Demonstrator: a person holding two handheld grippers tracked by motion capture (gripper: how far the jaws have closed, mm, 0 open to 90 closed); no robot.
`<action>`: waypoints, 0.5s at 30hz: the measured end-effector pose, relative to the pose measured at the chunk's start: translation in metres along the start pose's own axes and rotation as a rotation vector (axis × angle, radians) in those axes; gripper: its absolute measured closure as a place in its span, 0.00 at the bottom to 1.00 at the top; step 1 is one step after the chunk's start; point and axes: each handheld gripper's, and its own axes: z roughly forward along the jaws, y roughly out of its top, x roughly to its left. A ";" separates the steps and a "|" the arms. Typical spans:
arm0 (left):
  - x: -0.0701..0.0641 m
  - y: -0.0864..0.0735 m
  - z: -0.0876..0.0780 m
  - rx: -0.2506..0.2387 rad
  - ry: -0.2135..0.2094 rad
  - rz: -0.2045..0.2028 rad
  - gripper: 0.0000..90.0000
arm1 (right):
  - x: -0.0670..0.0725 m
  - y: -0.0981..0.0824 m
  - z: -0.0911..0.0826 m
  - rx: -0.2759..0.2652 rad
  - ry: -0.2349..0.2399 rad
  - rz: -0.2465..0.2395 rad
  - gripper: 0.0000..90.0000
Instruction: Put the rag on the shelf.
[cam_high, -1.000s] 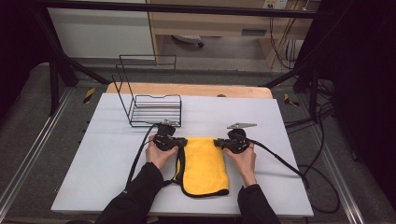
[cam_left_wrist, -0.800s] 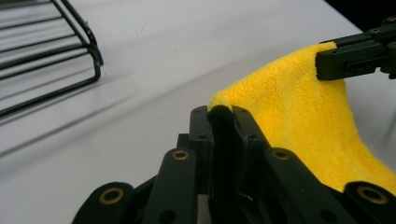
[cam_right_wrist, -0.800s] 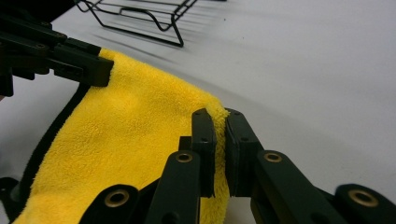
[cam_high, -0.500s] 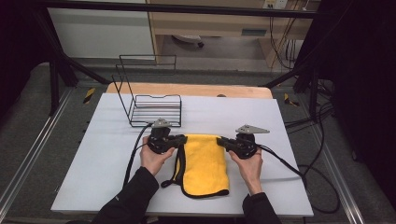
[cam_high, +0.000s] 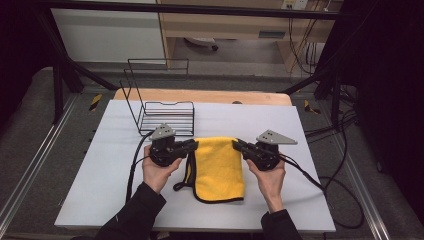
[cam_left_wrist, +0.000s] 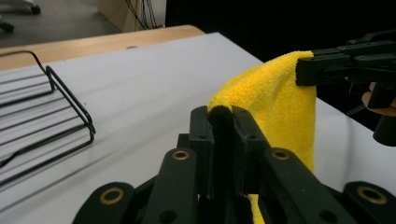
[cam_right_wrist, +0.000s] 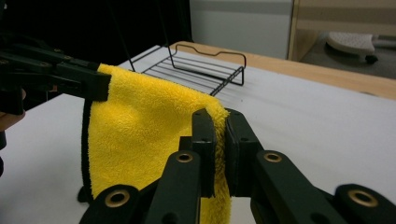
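A yellow cloth (cam_high: 217, 167) with a black hem lies folded on the white table (cam_high: 100, 165), its far edge lifted between both grippers. My left gripper (cam_high: 192, 145) is shut on the cloth's far left corner (cam_left_wrist: 222, 112). My right gripper (cam_high: 236, 145) is shut on the far right corner (cam_right_wrist: 219, 116). In the left gripper view the cloth (cam_left_wrist: 275, 107) hangs stretched toward the other gripper's jaws. In the right gripper view the cloth (cam_right_wrist: 144, 135) drapes down from the held edge to the table.
A black wire rack (cam_high: 160, 107) stands on the table just beyond the left gripper, also seen as rack (cam_left_wrist: 42, 116) and rack (cam_right_wrist: 201, 67). A wooden board (cam_high: 200, 96) edges the table's far side. Cables trail from both grippers.
Both grippers have moved toward the far side and apart, lifting and stretching the cloth's far edge between them; the cloth now spreads wider.
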 end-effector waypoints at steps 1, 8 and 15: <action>-0.002 0.002 -0.003 -0.012 0.002 0.007 0.89 | 0.002 0.003 -0.001 -0.009 -0.002 -0.006 0.93; -0.007 0.014 -0.015 -0.073 0.014 0.034 0.89 | 0.012 0.018 -0.009 -0.070 -0.019 -0.051 0.93; -0.009 0.023 -0.023 -0.129 0.031 0.057 0.89 | 0.019 0.031 -0.014 -0.121 -0.024 -0.076 0.94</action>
